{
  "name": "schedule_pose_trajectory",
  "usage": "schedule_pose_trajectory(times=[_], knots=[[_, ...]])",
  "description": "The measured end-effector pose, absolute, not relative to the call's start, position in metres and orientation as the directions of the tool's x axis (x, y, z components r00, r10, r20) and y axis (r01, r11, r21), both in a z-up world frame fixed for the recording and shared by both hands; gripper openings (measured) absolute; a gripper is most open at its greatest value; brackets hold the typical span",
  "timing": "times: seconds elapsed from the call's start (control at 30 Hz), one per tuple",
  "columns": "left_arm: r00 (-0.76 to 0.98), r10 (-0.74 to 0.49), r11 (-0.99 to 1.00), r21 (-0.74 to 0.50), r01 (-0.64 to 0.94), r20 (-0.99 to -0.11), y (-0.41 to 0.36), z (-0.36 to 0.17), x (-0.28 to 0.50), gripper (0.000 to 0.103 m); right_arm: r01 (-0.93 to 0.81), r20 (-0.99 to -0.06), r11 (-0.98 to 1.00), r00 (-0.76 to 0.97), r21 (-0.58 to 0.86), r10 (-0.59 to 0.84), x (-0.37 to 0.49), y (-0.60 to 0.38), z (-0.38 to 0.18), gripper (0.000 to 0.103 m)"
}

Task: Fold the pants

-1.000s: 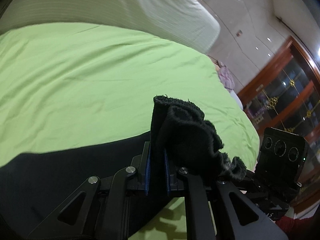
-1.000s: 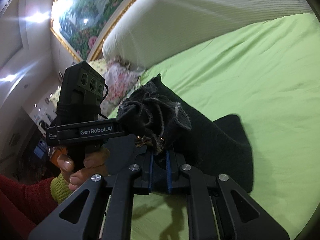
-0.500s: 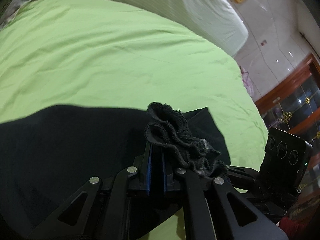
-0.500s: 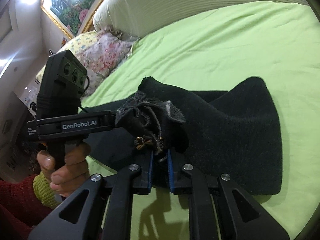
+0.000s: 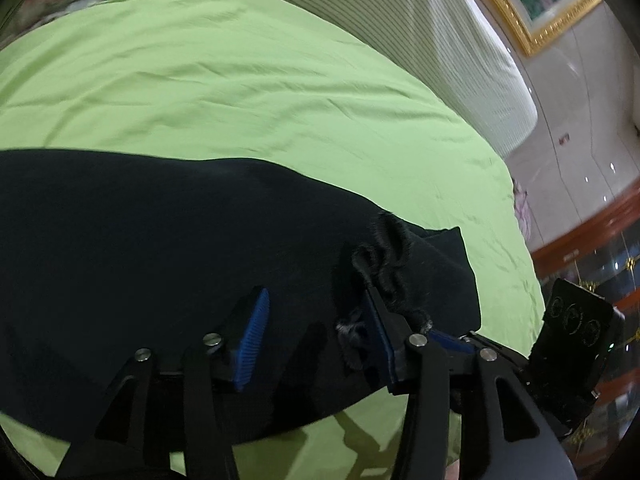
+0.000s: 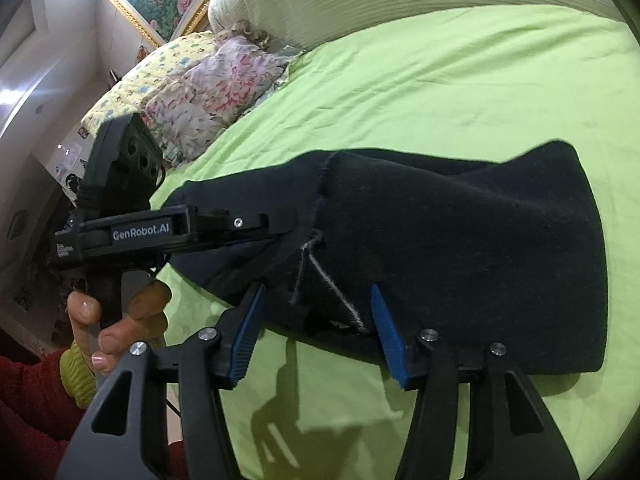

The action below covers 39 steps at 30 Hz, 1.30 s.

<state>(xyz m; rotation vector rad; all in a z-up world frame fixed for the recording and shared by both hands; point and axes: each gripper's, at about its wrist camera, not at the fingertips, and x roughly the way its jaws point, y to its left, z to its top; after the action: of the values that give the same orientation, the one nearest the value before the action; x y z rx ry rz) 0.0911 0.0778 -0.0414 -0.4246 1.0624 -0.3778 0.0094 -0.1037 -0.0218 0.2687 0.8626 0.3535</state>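
Note:
The black pants (image 5: 168, 248) lie folded over on the green bed sheet (image 5: 224, 92). My left gripper (image 5: 316, 324) is open just above them; a bunched edge of cloth (image 5: 384, 264) rests against its right finger (image 5: 380, 336). In the right wrist view the pants (image 6: 460, 240) spread across the sheet (image 6: 460, 80), with a grey seam thread (image 6: 320, 272) showing. My right gripper (image 6: 316, 320) is open over their near edge. The left gripper's body (image 6: 184, 232), held by a hand, lies over the pants' left end.
A pale striped headboard cushion (image 5: 420, 28) runs along the far side of the bed. Floral pillows (image 6: 200, 92) sit at the bed's far left in the right wrist view. The bed's near edge is close below both grippers. Wooden cabinets (image 5: 600, 248) stand at the right.
Both grippers have opened and let go of the bunched pants edge. The pants have dropped from a held-up bundle to lying folded on the sheet.

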Motion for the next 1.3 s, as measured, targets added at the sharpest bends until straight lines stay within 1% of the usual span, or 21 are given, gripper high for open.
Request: schedule_pose_trajectory(times=[0.2, 0.3, 0.47, 0.63, 0.87, 1.0, 1.3], knots=[[0.471, -0.470, 0.853, -0.520, 0.027, -0.746, 0.103, -0.036, 0.071, 0.058, -0.207, -0.637, 0.897, 0.642, 0.391, 0.426, 0.010, -0.106, 0.000, 0.056], [0.499, -0.452, 0.848, -0.530, -0.017, -0.739, 0.116, -0.034, 0.061, 0.062, -0.207, -0.631, 0.900, 0.654, 0.383, 0.419, 0.013, -0.106, 0.006, 0.056], [0.534, -0.429, 0.834, -0.546, -0.076, -0.729, 0.142, -0.032, 0.042, 0.062, -0.215, -0.634, 0.899, 0.647, 0.382, 0.424, 0.020, -0.101, 0.008, 0.056], [0.569, -0.380, 0.830, -0.541, -0.138, -0.729, 0.170, -0.029, 0.016, 0.063, -0.241, -0.642, 0.895, 0.628, 0.377, 0.439, 0.030, -0.086, 0.006, 0.056], [0.604, -0.330, 0.804, -0.551, -0.223, -0.725, 0.206, -0.022, -0.016, 0.063, -0.302, -0.663, 0.884, 0.585, 0.357, 0.467, 0.046, -0.060, 0.003, 0.056], [0.613, -0.293, 0.783, -0.552, -0.286, -0.733, 0.232, -0.027, -0.027, 0.063, -0.332, -0.676, 0.878, 0.561, 0.344, 0.477, 0.057, -0.045, 0.000, 0.058], [0.624, -0.238, 0.723, -0.565, -0.398, -0.744, 0.269, -0.034, -0.042, 0.063, -0.413, -0.735, 0.874, 0.504, 0.257, 0.454, 0.088, -0.006, -0.007, 0.059]])
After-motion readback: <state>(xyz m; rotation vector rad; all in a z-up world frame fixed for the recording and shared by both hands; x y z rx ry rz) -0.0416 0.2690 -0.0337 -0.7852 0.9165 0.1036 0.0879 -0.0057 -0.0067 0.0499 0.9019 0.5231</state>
